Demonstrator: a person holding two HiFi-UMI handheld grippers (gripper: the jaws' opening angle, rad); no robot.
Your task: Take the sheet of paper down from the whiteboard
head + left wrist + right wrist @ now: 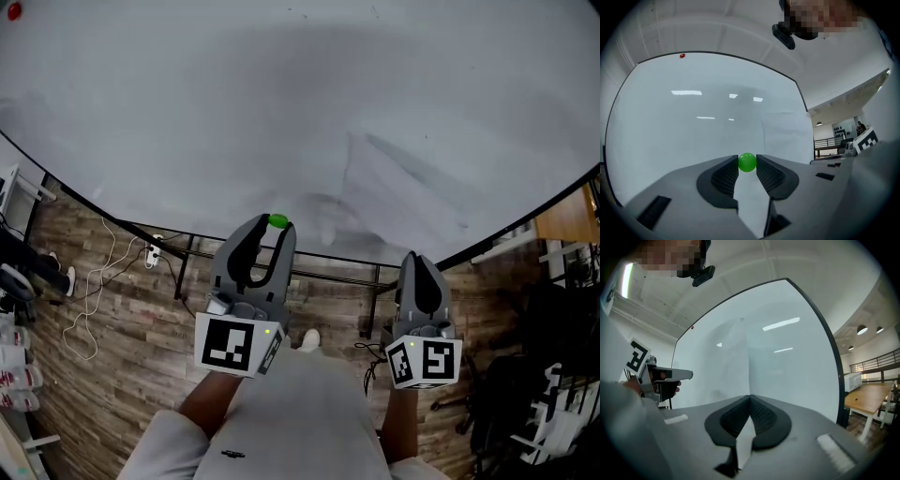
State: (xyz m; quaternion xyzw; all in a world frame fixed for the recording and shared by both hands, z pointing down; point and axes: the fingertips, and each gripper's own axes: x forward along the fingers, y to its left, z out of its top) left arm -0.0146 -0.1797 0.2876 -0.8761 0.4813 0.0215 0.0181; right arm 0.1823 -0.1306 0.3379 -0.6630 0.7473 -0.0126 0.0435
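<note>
Left claw (272, 227) pinches a small green ball (747, 162); my right claw (750, 397) is pressed together at the edge of the rumpled white paper sheet (403, 187), at 1 o'clock on the whiteboard (187, 112).

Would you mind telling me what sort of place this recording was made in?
Probably an open office or lab: a large black-framed whiteboard on a stand, a wood-plank floor, and a wooden table off to the right.

Large whiteboard (187, 112) with a thin black frame, standing upright. A white rectangular sheet of paper (403, 183) lies on its right part, creased and partly lifted. A small red round spot (11, 11) sits near its top left corner.
</note>
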